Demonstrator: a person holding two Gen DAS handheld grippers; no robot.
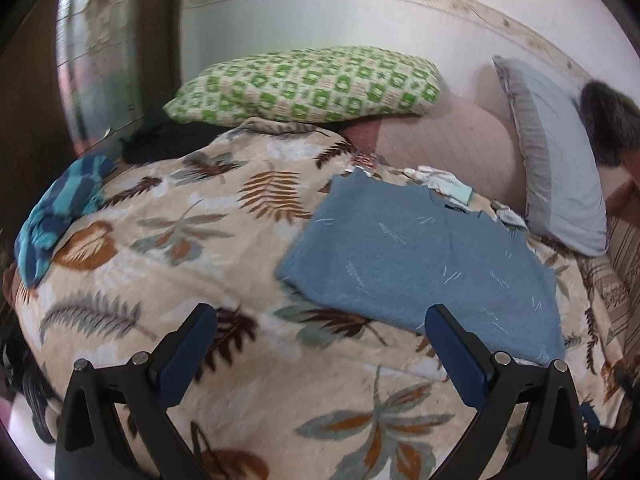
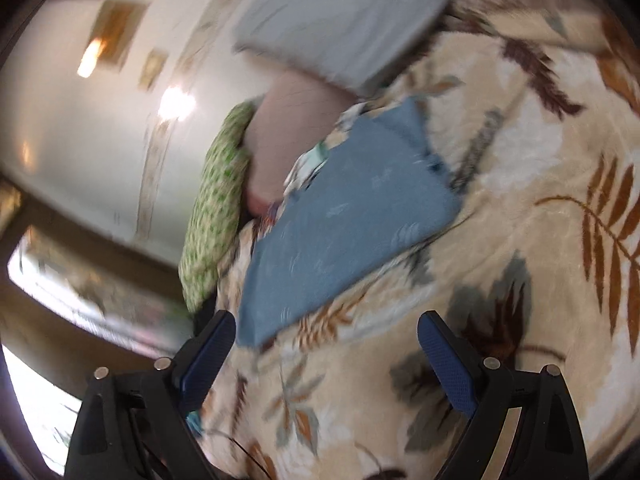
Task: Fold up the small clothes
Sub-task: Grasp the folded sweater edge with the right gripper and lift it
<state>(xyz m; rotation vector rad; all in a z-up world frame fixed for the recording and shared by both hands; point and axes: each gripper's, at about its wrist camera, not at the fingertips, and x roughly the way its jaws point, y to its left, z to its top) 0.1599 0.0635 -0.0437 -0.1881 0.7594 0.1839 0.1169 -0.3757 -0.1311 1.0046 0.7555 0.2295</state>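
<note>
A small blue knitted sweater [image 1: 420,256] lies folded flat on a cream blanket with a leaf print [image 1: 192,248], right of centre in the left wrist view. My left gripper [image 1: 320,316] hovers open just in front of its near edge, nothing between the fingers. In the tilted, blurred right wrist view the same blue sweater [image 2: 340,220] lies ahead on the leaf blanket [image 2: 500,320]. My right gripper [image 2: 326,324] is open and empty, its left finger close to the sweater's near corner. A small pile of white and pale green clothes [image 1: 448,186] sits behind the sweater.
A green-patterned pillow [image 1: 304,88], a pink pillow [image 1: 452,140] and a grey pillow [image 1: 560,168] lean at the wall. A blue and teal garment [image 1: 56,216] lies at the blanket's left edge. A person's head [image 1: 608,120] shows at far right. A window is at left.
</note>
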